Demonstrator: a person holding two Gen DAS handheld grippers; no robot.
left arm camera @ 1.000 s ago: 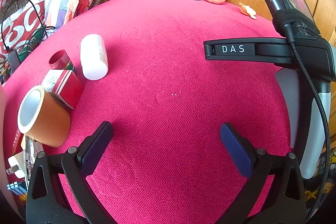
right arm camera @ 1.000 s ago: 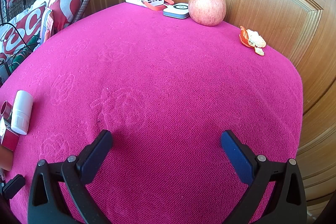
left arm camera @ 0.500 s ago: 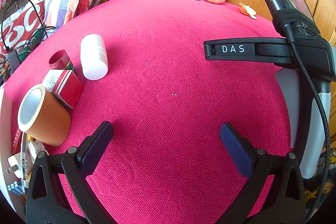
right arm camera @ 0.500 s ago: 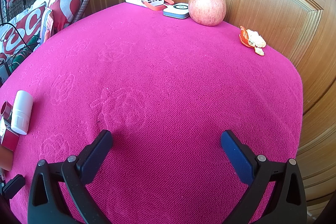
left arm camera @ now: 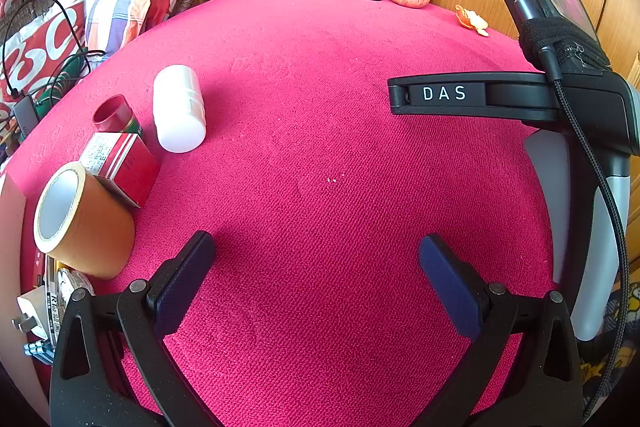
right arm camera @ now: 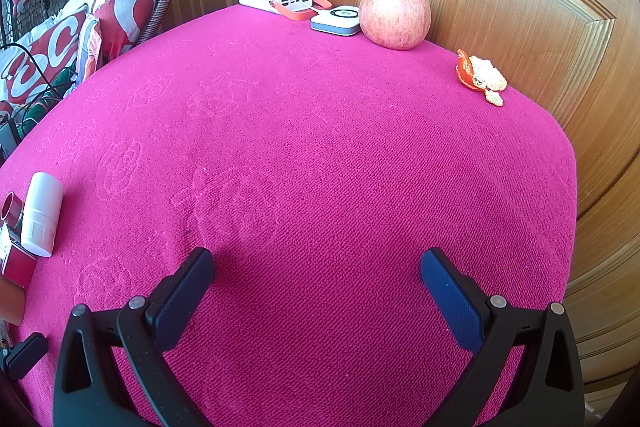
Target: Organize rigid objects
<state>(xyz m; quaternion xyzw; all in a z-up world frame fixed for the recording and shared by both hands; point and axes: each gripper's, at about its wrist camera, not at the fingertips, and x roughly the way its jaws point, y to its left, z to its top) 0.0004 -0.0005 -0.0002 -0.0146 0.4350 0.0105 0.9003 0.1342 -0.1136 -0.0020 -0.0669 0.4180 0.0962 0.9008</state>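
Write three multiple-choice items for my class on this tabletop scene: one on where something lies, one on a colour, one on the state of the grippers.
1. Where is the apple?
A. at the far edge by the wooden panelling
B. between the left gripper's fingers
C. on top of the tape roll

2. What colour is the bottle lying on its side?
A. green
B. white
C. black

3. How are the left gripper and right gripper?
A. both open and empty
B. both shut on the red box
C. left shut, right open

Answers: 1 A, the apple sits next to the small white device against the panelling. 2 B, its whole body is white. 3 A, each view shows spread fingers with only the pink cloth between them.
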